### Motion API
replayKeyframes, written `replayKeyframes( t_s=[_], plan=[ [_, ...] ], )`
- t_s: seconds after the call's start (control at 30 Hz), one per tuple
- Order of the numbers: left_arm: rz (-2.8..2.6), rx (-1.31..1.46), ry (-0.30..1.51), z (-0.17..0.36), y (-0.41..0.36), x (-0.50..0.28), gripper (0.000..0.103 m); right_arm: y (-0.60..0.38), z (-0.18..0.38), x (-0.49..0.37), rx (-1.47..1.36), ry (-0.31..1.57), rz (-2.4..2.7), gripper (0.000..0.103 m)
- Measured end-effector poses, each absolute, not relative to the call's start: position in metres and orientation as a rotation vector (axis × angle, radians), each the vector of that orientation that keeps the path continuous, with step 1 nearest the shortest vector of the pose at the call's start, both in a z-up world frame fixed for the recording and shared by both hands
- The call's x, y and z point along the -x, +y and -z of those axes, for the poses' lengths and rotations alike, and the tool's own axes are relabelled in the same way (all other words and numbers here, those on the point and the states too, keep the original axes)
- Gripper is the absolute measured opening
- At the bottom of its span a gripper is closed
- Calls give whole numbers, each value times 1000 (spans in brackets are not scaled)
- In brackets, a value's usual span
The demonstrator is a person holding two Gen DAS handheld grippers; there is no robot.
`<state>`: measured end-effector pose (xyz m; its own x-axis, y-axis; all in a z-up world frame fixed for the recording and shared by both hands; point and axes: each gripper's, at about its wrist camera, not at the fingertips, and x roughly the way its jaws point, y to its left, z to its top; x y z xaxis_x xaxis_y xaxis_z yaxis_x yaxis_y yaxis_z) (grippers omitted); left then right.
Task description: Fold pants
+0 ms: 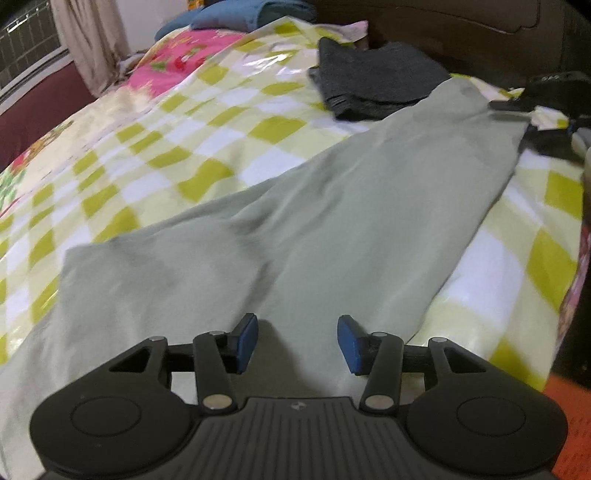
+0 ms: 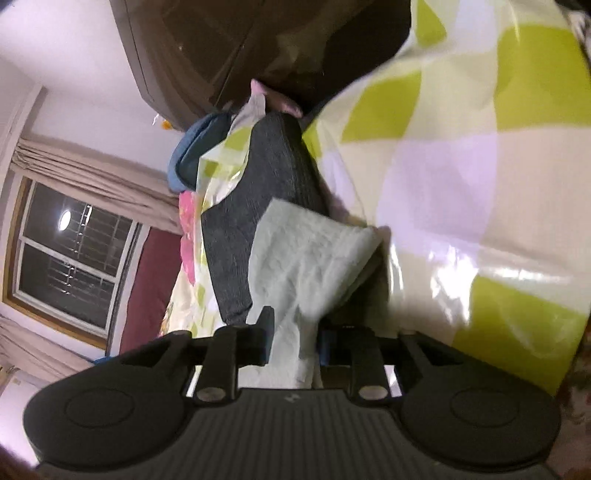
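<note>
Pale green pants (image 1: pixel 332 206) lie stretched along the bed, from the near left to the far right. My left gripper (image 1: pixel 297 343) hovers open just above their near end, holding nothing. My right gripper (image 2: pixel 293 339) is shut on a bunched end of the same pants (image 2: pixel 310 258), tilted sideways close to the bed. The right gripper also shows at the far right of the left wrist view (image 1: pixel 532 107), at the pants' far end.
A folded dark grey garment (image 1: pixel 373 77) lies on the checked green and white plastic sheet (image 1: pixel 192 122) beside the pants' far end. A blue cloth (image 1: pixel 240 14) sits at the bed's far end. A dark headboard (image 1: pixel 443 22) and a window (image 2: pixel 70 258) border the bed.
</note>
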<state>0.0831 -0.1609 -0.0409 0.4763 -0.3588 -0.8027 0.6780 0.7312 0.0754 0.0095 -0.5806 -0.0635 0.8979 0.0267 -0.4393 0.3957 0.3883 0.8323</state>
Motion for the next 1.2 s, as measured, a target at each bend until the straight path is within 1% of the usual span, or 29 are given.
replayKeyframes(
  t_s=[0.13, 0.23, 0.33, 0.43, 0.5, 0.63, 0.67, 0.8, 0.9, 0.97, 1.03, 1.07, 1.2],
  plan=[
    [609, -375, 867, 40, -135, -83, 61, -575, 57, -13, -1082, 453, 263, 31],
    [588, -370, 825, 30, -124, -80, 61, -567, 49, -7, -1000, 500, 321, 30],
    [568, -358, 774, 18, -109, -85, 62, -548, 22, 10, -727, 459, 504, 33],
    [515, -339, 729, 11, -90, -101, 63, -510, -10, 7, -549, 436, 347, 34],
    [457, -313, 719, 11, -73, -115, 63, -473, -22, -23, -492, 491, 117, 39],
    [335, -239, 699, 15, -30, -126, 63, -385, -13, -107, -515, 634, -351, 39],
    [303, -226, 700, 18, -18, -127, 63, -356, -8, -134, -492, 684, -448, 39],
    [181, -114, 745, 36, 34, -131, 63, -268, 11, -211, -322, 774, -637, 39],
    [147, -28, 750, 48, 56, -128, 63, -236, 29, -251, -273, 893, -733, 40],
    [146, -6, 731, 53, 59, -125, 64, -226, 37, -260, -222, 957, -769, 39],
    [155, -13, 711, 56, 57, -122, 67, -219, 39, -260, -165, 1001, -800, 41],
    [163, -26, 700, 58, 54, -121, 67, -218, 36, -260, -145, 1005, -807, 41],
    [208, -21, 676, 54, 48, -120, 67, -224, 21, -266, -111, 916, -798, 41]
  ],
)
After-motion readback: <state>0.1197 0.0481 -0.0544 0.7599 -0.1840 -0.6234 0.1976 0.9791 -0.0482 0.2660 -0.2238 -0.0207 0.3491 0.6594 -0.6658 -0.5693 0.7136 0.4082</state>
